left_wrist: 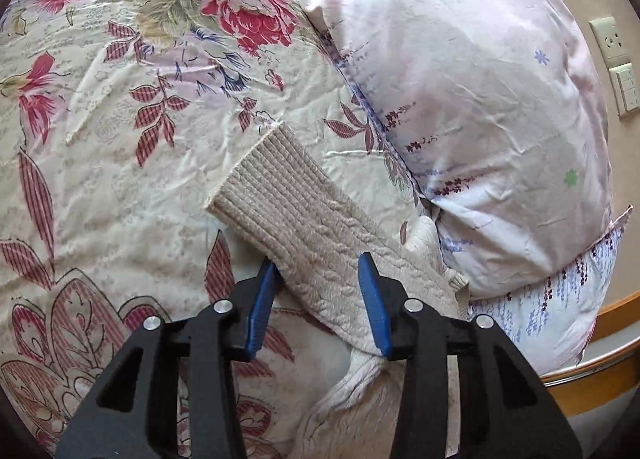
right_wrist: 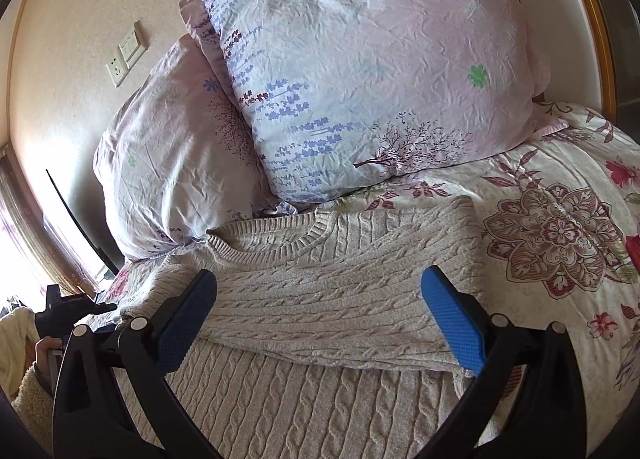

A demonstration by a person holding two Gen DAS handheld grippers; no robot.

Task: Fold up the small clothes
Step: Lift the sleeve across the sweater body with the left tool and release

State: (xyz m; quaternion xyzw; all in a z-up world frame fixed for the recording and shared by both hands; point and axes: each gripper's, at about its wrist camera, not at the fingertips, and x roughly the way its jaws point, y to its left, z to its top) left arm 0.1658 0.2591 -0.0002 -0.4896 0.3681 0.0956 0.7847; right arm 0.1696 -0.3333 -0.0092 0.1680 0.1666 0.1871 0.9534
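Cable-knit sweater (right_wrist: 340, 299) lies on the floral quilt (left_wrist: 120, 139) near the pillows — both left gripper (left_wrist: 320, 299) and right gripper (right_wrist: 320, 319) gape, released; its sleeve (left_wrist: 280, 199) could drag and skew the fold.

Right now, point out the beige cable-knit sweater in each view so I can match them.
Left wrist view: only a sleeve of the beige cable-knit sweater shows, centre, between the open left gripper fingers.
Right wrist view: its body and neckline fill the lower centre.
Shared landmark: the lavender-print pillow.
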